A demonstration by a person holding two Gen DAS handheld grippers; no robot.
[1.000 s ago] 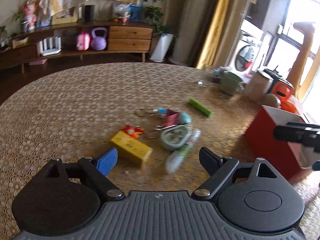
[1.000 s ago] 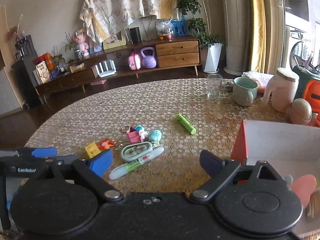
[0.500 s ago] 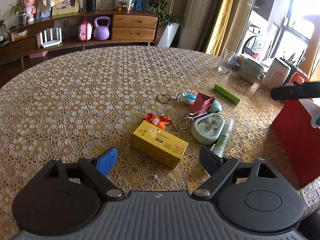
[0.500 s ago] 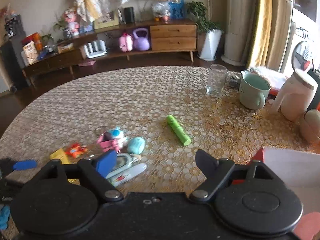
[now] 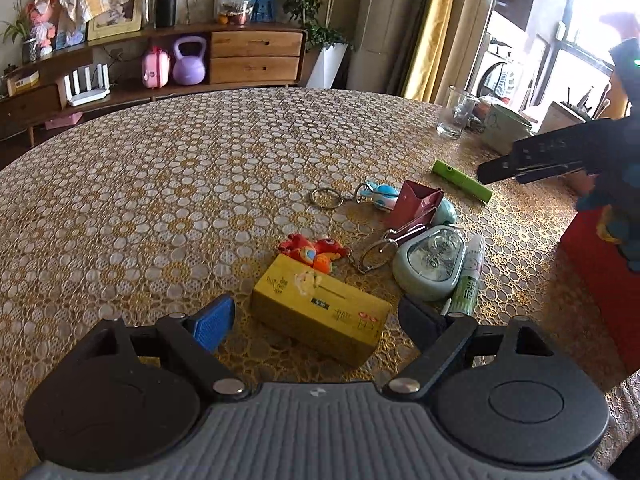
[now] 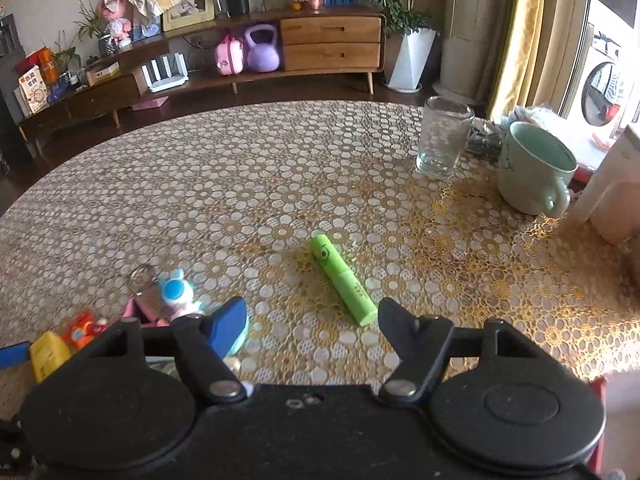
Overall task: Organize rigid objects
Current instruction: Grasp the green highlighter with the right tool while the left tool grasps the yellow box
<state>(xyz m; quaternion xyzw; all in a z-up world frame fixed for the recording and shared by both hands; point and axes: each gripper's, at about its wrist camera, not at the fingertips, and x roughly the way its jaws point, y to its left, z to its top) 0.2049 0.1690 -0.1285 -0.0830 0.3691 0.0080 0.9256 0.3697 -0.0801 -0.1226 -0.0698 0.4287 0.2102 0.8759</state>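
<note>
My left gripper (image 5: 316, 320) is open, its fingers either side of a yellow box (image 5: 320, 312) lying on the table. Behind the box lie a red-orange toy (image 5: 312, 254), a mint oval case (image 5: 430, 262), a white-green tube (image 5: 468, 276), a pink box (image 5: 416, 204), a blue-white keyring toy (image 5: 380, 194) and a green stick (image 5: 462, 182). My right gripper (image 6: 312, 322) is open and empty, just short of the green stick (image 6: 344, 280). It shows in the left wrist view (image 5: 532, 160) above the red bin (image 5: 604, 280).
A glass (image 6: 442, 138), a mint mug (image 6: 534, 168) and a white jug (image 6: 612, 184) stand at the table's far right. The patterned tablecloth (image 6: 240, 184) covers the round table. A wooden sideboard (image 6: 280, 52) stands beyond it.
Both grippers have moved forward and lower. My left has closed in on the yellow box, my right on the green stick. Both stay open.
</note>
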